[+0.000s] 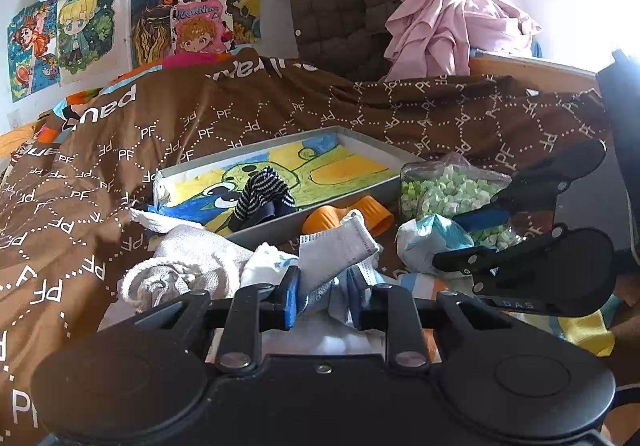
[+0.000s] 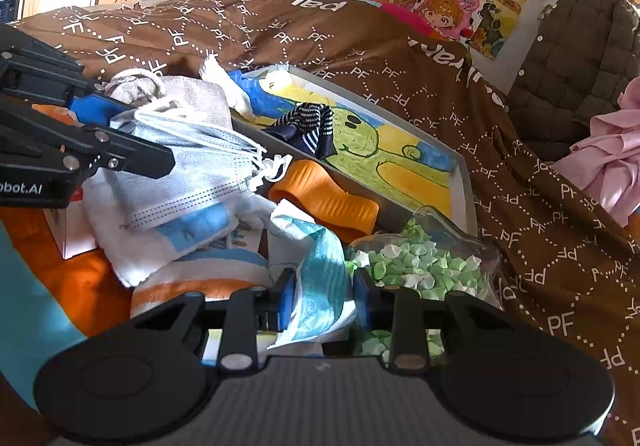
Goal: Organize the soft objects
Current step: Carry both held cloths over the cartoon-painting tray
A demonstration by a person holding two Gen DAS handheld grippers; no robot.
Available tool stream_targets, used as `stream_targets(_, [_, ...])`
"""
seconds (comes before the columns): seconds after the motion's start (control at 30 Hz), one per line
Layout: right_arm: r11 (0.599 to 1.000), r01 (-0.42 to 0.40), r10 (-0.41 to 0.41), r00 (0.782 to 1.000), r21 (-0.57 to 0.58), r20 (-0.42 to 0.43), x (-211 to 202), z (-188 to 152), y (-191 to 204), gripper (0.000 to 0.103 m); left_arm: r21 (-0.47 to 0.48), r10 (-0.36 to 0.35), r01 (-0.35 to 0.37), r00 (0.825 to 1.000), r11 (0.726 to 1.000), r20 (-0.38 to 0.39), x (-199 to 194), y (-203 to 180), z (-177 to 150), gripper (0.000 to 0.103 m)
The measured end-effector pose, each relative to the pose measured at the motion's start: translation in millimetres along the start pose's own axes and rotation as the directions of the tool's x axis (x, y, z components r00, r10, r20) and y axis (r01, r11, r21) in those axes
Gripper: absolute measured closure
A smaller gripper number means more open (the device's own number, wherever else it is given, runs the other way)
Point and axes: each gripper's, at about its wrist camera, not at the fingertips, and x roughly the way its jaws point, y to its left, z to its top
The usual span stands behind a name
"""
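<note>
A bed spread with a brown blanket (image 1: 168,150) printed with small letters fills both views, with bright cartoon drawings (image 1: 80,26) on the wall behind.

Near the front edge lies a heap of soft things. The left gripper (image 1: 323,288) has its jaws clamped on a pale face mask (image 1: 340,246), which sits on top of a beige knitted cloth (image 1: 188,262). The right gripper (image 2: 325,296) is clenched on a white and light-blue crinkly packet (image 2: 316,258) just beside the mask.

Both items look very light and limp. The mask will likely fold and dangle, and its ear loops (image 2: 276,166) could snag on neighbours, so a grip across the pleated middle seems safest. The packet looks slippery and should be pinched on a gathered fold.

Behind the heap stands a shallow grey tray (image 1: 360,134) lined with a painted picture; it holds only a dark striped sock (image 1: 262,194). An orange ribbed piece (image 2: 324,198) leans against its near wall. A clear bag of green and white bits (image 2: 416,262) rests beside the packet.
</note>
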Motion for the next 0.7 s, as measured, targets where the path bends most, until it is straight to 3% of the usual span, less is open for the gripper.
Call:
stream_targets(0.3, [1.000, 0.007, -0.007, 0.999, 0.010, 0.036, -5, 1, -2, 0.070, -0.085, 0.001, 0.004, 0.998, 0.996, 0.056, -10, 7, 6, 0.078])
stream_targets(0.5, [1.000, 0.020, -0.020, 0.993, 0.003, 0.116, -16, 4, 0, 0.070, -0.131, 0.026, -0.010, 0.992, 0.991, 0.122, -20, 12, 14, 0.078])
stream_targets(0.7, [0.998, 0.063, -0.062, 0.980, -0.001, 0.189, -23, 14, 3, 0.073, -0.269, 0.017, 0.025, 0.988, 0.963, 0.155, -13, 40, 28, 0.078])
